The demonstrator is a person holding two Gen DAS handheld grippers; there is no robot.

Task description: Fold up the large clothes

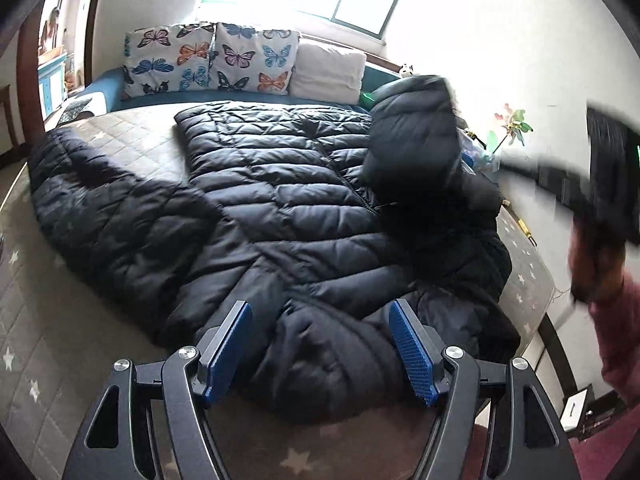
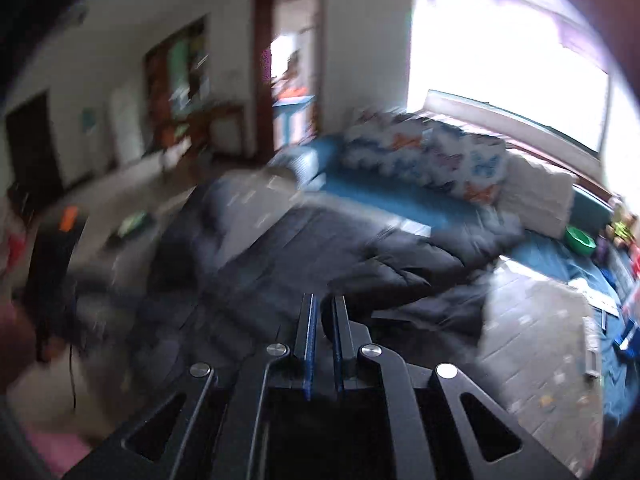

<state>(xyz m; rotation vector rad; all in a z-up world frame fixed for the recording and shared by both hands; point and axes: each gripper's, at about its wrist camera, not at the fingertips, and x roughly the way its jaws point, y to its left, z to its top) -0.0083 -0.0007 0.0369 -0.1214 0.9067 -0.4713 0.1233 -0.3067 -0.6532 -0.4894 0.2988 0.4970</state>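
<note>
My black puffer jacket [image 1: 280,208] lies spread across the star-quilted bed [image 1: 132,136], one sleeve [image 1: 416,136] lifted up at its right side. My left gripper [image 1: 320,344] hangs wide open over the near hem, holding nothing. My right gripper [image 2: 323,320] (badly blurred view) is clamped tight, apparently on dark fabric.

jacket [image 1: 280,208] on bed [image 1: 132,136] — pillows [image 1: 212,60] behind | sleeve [image 1: 412,136] raised right
</note>
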